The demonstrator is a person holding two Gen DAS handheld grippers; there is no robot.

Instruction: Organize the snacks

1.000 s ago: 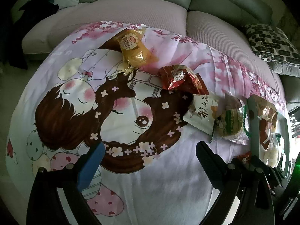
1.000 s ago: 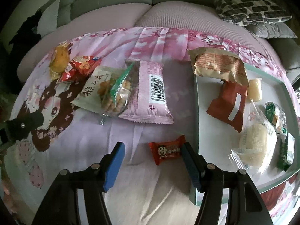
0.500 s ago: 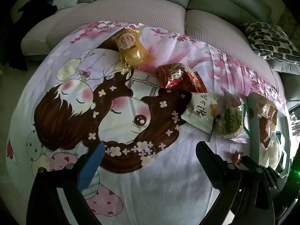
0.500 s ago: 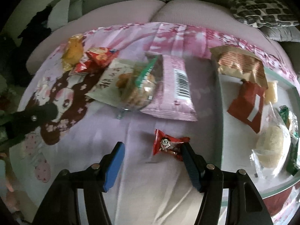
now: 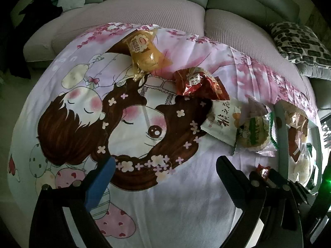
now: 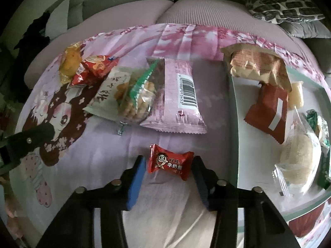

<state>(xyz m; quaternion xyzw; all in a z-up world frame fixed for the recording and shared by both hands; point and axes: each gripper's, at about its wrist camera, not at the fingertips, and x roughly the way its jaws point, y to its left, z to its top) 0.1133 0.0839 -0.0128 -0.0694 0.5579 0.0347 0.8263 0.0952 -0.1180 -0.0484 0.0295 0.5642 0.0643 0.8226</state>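
Green packet (image 6: 324,161) cut off at frame edge; pink packet (image 6: 178,95) partly hidden under biscuit bag (image 6: 138,99).

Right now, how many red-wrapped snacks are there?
3: red candy between the right gripper's closing jaws, red bag beside the yellow bun, red packet in the tray. Others may be hidden.

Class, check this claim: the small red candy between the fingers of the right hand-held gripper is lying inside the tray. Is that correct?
Not quite. The small red candy does sit between the closing fingers of the right hand-held gripper, but it lies on the printed cloth, outside the tray. The right wrist view shows this.
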